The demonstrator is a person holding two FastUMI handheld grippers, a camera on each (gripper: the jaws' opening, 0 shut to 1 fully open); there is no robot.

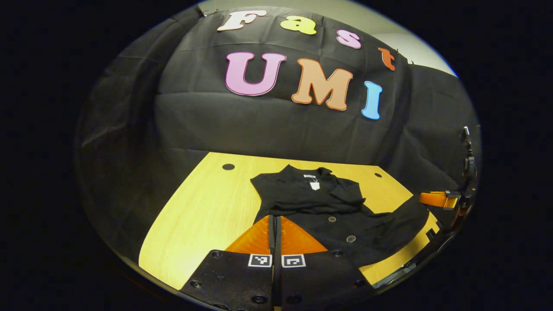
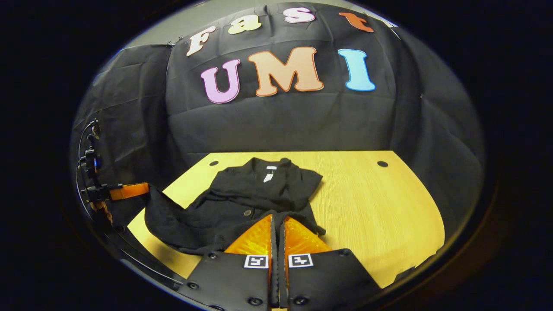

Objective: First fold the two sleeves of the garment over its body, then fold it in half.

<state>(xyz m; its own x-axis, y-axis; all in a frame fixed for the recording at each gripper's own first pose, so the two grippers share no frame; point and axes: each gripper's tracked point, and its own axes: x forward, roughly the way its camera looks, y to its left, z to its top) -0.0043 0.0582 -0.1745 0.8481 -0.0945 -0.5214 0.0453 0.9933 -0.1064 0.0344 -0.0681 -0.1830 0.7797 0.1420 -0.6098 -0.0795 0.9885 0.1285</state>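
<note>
A light wooden table (image 2: 380,207) with small dark holes near its far corners stands against a black cloth wall (image 2: 281,121), a pale wall (image 1: 402,41) above it.

Left gripper (image 1: 274,224) and right gripper (image 2: 276,222): black screw-studded bodies, each with two square black-and-white markers.

You are looking at a wooden table (image 2: 380,207) lying under everything, with dark round holes (image 2: 382,164) near its far corners, and black cloth (image 2: 276,125) hanging behind it, possibly draping past the edges.
</note>
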